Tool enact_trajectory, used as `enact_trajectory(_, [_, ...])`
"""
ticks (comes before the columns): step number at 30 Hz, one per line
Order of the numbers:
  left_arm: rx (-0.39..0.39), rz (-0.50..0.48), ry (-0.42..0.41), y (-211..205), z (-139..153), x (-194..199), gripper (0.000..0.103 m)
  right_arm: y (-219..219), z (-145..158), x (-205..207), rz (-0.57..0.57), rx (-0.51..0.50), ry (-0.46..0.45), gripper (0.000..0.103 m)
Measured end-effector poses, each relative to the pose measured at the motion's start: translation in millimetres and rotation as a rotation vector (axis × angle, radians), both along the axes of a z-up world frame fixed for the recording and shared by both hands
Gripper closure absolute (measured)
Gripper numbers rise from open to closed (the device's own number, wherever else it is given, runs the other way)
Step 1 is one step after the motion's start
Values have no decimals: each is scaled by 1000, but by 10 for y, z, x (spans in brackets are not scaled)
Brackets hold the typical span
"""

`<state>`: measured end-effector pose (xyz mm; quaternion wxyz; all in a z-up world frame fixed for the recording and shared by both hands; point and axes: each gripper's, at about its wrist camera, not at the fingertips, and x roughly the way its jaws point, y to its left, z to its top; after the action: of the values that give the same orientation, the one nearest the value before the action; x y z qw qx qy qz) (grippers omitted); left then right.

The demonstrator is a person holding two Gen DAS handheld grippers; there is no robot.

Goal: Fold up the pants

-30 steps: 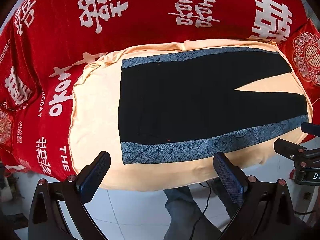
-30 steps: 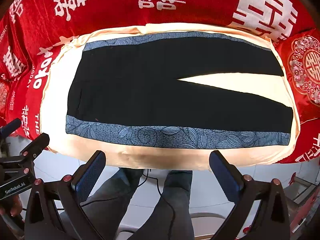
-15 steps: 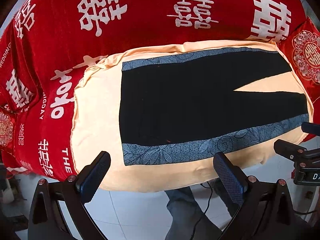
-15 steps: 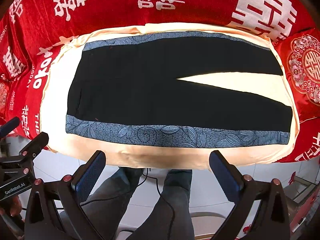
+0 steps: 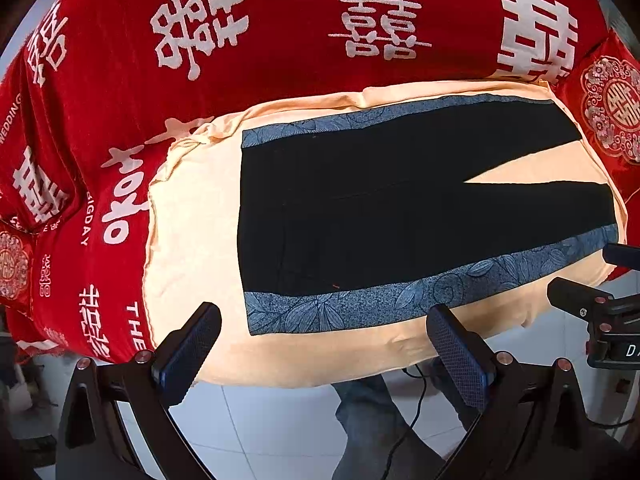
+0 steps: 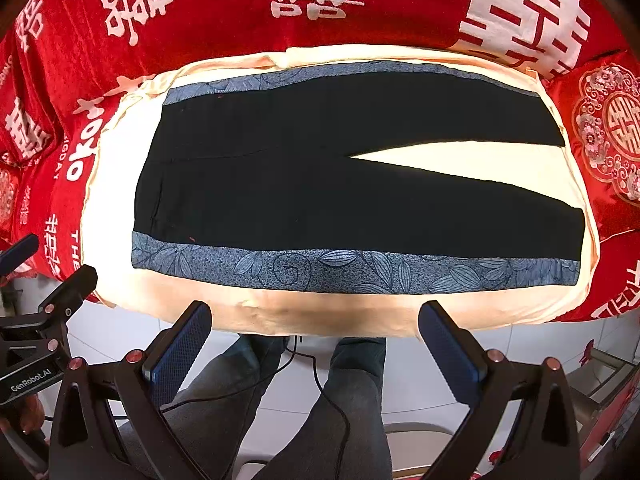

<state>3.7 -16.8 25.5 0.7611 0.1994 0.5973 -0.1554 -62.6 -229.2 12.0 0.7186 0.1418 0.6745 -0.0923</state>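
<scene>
Black pants (image 5: 380,216) (image 6: 320,184) with blue leaf-patterned side stripes lie flat and spread on a cream cushion (image 5: 192,248) (image 6: 320,316), waistband to the left, legs to the right with a narrow wedge of cushion between them. My left gripper (image 5: 324,344) is open, held off the cushion's near edge below the waistband end. My right gripper (image 6: 316,340) is open too, hovering in front of the near edge under the nearer leg's stripe. Neither touches the cloth. Each gripper shows at the side of the other's view.
Red fabric with white characters (image 5: 280,40) (image 6: 240,12) surrounds the cushion at the back and both sides. An embroidered red pillow (image 6: 608,132) lies at the right. Below are white floor tiles (image 5: 280,420), a black cable, and the person's legs (image 6: 352,400) in grey trousers.
The left wrist view has drifted slightly, so the pants sit a little lower in it. The right view is almost unchanged. Both grippers stay open.
</scene>
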Motion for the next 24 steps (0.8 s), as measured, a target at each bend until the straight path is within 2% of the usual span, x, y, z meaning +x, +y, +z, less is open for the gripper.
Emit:
enact_trajectory(15, [2, 13, -17, -84, 44, -20, 0, -135, 9, 14, 12, 21, -10, 0])
enact_trajectory(24, [10, 60, -3, -322, 87, -176, 0, -360, 30, -37, 56, 39, -22, 0])
